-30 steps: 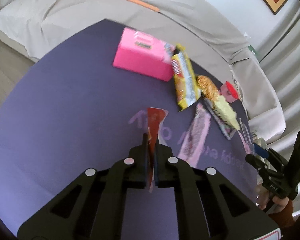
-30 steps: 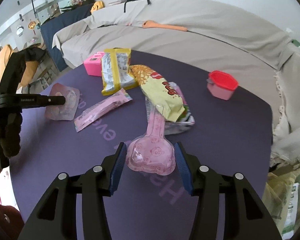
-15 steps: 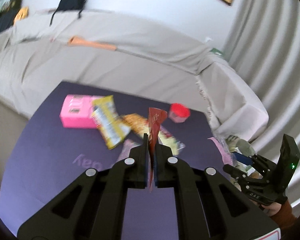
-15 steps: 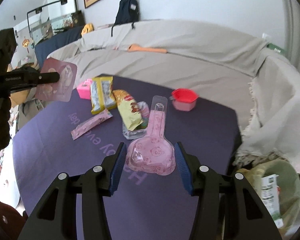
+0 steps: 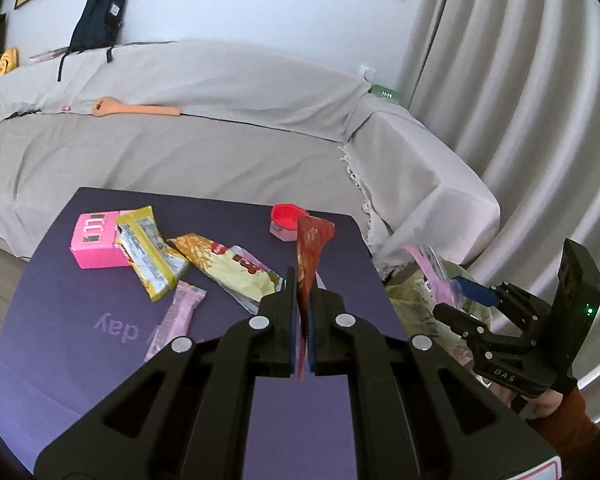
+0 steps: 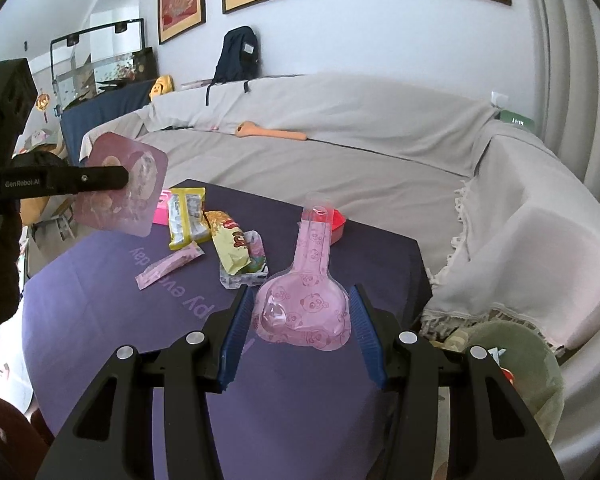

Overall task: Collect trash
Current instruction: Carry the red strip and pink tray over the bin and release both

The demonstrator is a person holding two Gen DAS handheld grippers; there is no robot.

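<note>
My left gripper (image 5: pixel 302 280) is shut on a flat red wrapper (image 5: pixel 311 240), held edge-on above the purple table (image 5: pixel 80 344); in the right wrist view it shows as a pinkish card (image 6: pixel 120 188). My right gripper (image 6: pixel 300 308) is shut on a pink clear plastic blister pack (image 6: pixel 306 292) with panda prints, held above the table's right edge. A green trash bag (image 6: pixel 516 364) sits low at the right, beside the table. A yellow wrapper (image 5: pixel 150 256), a yellow-red snack bag (image 5: pixel 228 268) and a pink wrapper (image 5: pixel 178 316) lie on the table.
A pink box (image 5: pixel 94 244) and a small red-lidded tub (image 5: pixel 286 220) stand on the table. A grey-covered sofa (image 5: pixel 220 140) curves behind it, with an orange wooden spoon (image 5: pixel 136 109) on it. Curtains (image 5: pixel 520 120) hang at the right.
Both grippers have lifted away from the table with their pieces and swung right, toward the bag beside the table. The trash on the table has not moved.
</note>
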